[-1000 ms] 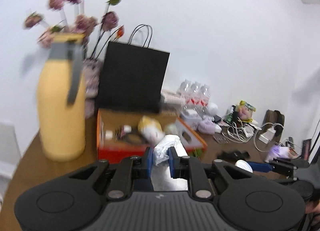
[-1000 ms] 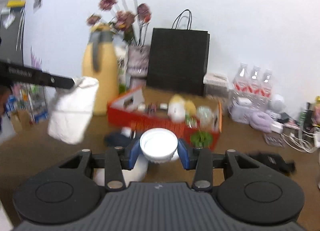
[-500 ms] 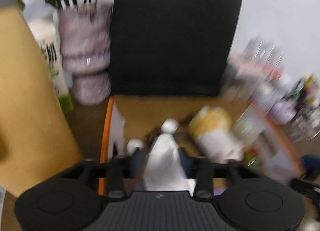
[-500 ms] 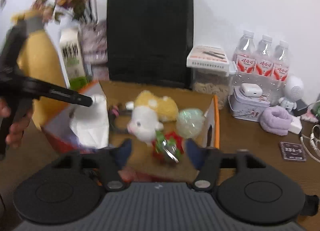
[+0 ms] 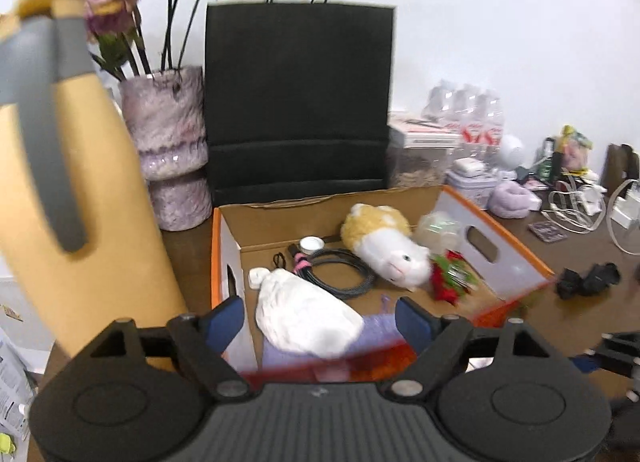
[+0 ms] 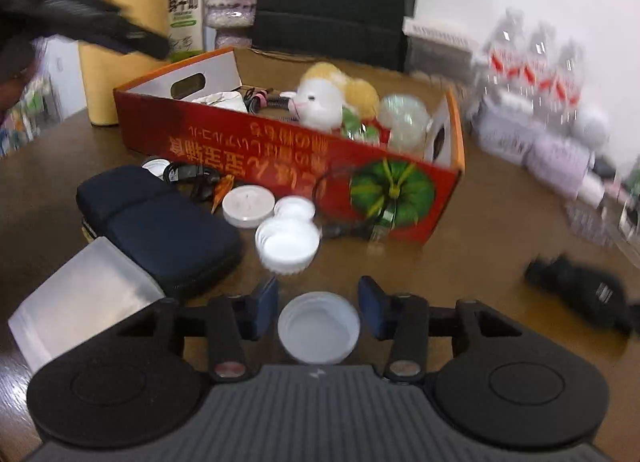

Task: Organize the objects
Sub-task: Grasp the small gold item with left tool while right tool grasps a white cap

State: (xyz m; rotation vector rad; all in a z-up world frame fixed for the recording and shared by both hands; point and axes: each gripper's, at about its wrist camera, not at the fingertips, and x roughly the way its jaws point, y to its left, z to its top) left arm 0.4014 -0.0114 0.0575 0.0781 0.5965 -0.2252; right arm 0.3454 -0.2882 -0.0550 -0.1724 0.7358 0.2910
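Note:
An orange cardboard box (image 5: 218, 246) (image 6: 280, 150) stands on the brown table. A white crumpled bag (image 5: 306, 314) lies inside it at the near left, free of my open left gripper (image 5: 320, 320), which hovers over the box's near edge. The box also holds a plush toy (image 5: 384, 250), a black coiled cable (image 5: 340, 274) and a red and green item (image 5: 452, 280). My right gripper (image 6: 318, 306) is open low over the table, with a white lid (image 6: 319, 327) lying between its fingers. More white lids (image 6: 288, 242) lie in front of the box.
A yellow jug (image 5: 68, 198), a vase of flowers (image 5: 168, 142) and a black paper bag (image 5: 298, 98) stand behind the box. A dark blue case (image 6: 160, 230), a clear packet (image 6: 80, 298) and a black cloth (image 6: 580, 290) lie on the table. Water bottles (image 6: 532, 62) and cables (image 5: 580, 206) are at the right.
My left gripper carried the white bag over the box, opened and let it drop inside. My right gripper moved from above the box down to the table and opened, with a white lid between its fingers.

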